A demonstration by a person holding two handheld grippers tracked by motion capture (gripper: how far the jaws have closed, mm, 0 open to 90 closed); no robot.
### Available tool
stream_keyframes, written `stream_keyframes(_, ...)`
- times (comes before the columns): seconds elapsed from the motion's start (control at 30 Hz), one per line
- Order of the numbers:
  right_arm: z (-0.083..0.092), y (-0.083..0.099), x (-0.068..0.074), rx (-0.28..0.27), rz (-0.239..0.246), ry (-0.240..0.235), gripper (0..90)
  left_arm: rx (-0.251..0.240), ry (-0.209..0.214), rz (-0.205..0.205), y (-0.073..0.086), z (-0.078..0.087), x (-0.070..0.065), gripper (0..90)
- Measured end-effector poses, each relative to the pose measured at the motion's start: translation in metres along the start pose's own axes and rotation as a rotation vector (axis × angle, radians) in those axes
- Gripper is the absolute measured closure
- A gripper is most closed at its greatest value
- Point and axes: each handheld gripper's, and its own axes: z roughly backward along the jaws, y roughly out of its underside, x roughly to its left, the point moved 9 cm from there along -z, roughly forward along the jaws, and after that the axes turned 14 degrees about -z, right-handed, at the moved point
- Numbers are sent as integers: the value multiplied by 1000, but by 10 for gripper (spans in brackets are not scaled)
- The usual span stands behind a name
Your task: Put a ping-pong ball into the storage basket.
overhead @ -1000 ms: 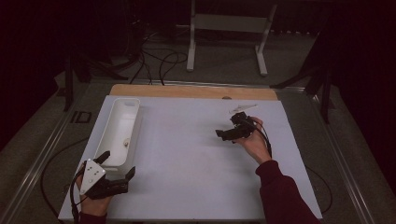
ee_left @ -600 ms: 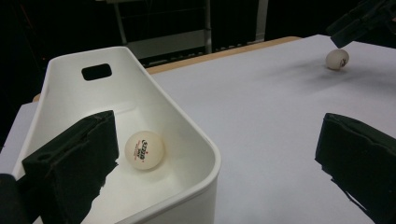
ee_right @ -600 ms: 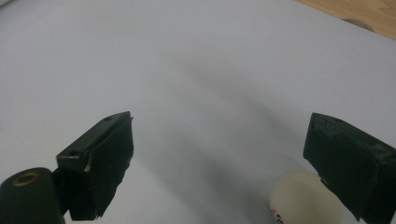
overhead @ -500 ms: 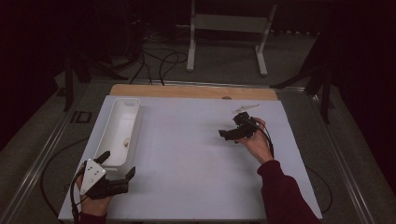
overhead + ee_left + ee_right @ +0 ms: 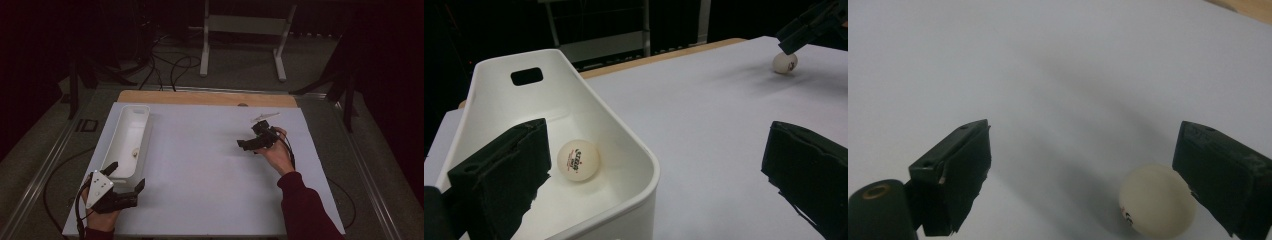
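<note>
My right gripper (image 5: 1083, 170) hangs over the white table (image 5: 210, 165) with its jaws spread wide, and a ping-pong ball (image 5: 1157, 201) sits on the surface between them — close against the right-hand jaw in the right gripper view, whether touching I cannot tell. The ball is round, so it has no long axis; its printed mark (red and dark, partly hidden) faces down and left in that view. In the left gripper view the same ball (image 5: 785, 62) lies just under the right gripper's tip (image 5: 809, 22).

My left gripper (image 5: 125, 177) is also wide open and holds nothing — it sits at the near end of the white bin (image 5: 131, 131), one jaw over the bin's inside, the other over the table. A second ball (image 5: 578, 159) rests on the bin floor, red logo facing the left gripper view's camera.
</note>
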Motion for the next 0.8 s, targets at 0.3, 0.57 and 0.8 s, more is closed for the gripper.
stream_keyframes(0.3, -4, 8, -9, 15, -15, 18, 83, 0, 0, 0, 0, 0, 0, 2)
stream_keyframes(0.57, -4, 11, -16, 20, -30, 30, 85, 1, 0, 0, 0, 0, 0, 2)
stream_keyframes(0.8, -5, 12, -21, 24, -35, 41, 90, 1, 0, 0, 0, 0, 0, 2)
